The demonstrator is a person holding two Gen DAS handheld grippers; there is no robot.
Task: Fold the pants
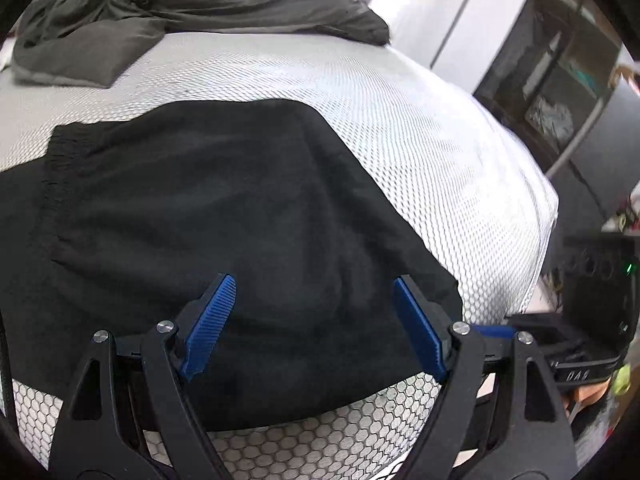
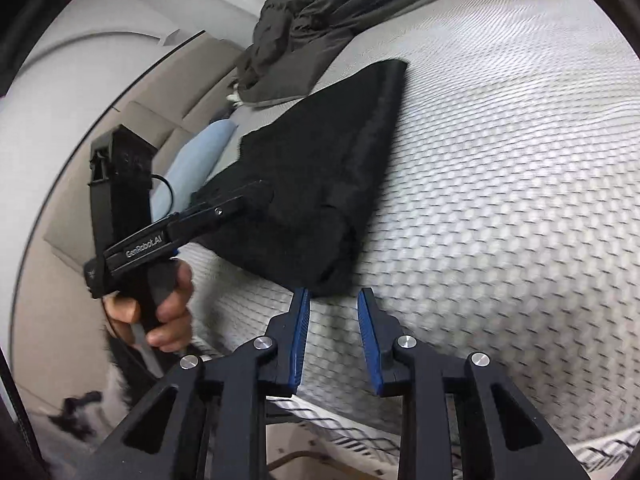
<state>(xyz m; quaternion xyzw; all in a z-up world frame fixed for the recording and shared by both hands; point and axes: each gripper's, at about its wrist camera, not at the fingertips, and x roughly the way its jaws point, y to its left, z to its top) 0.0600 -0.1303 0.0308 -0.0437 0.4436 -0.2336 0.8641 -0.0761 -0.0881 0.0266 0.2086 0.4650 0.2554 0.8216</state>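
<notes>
- Black pants (image 1: pixel 224 216) spread on the mattress (image 1: pixel 400 128), folded lengthwise into a long narrow band; elastic waistband (image 1: pixel 54 184) at one end, folded bulky end (image 2: pixel 332 256) at the other.
- Long axis of pants: from the waistband, near the grey bedding pile (image 1: pixel 180 4), down toward the near mattress edge.
- Left gripper (image 1: pixel 312 320): released, jaws wide, nothing between the pads; hovering directly over the pants, cloth filling the gap beneath, no pinch visible.
- Right gripper (image 2: pixel 333 320): narrow gap, empty; fingertips just short of the folded bulky end of the pants, apart from the cloth.
- Nearer hand, as judged: left, already above the pants; right beside the pants' near end only.
- Next fold, as judged: across the long axis, one end of the pants carried toward the other.
- Left wrist view only: gathered waistband, near hem edge of pants, shelving beyond the mattress.
- Right wrist view only: full length of pants, the left gripper from the side with the person's hand (image 2: pixel 168 304) on its handle, pale blue cloth (image 2: pixel 196 160) beyond the pants.
- Contact of left fingertips with pants: not determinable.
</notes>
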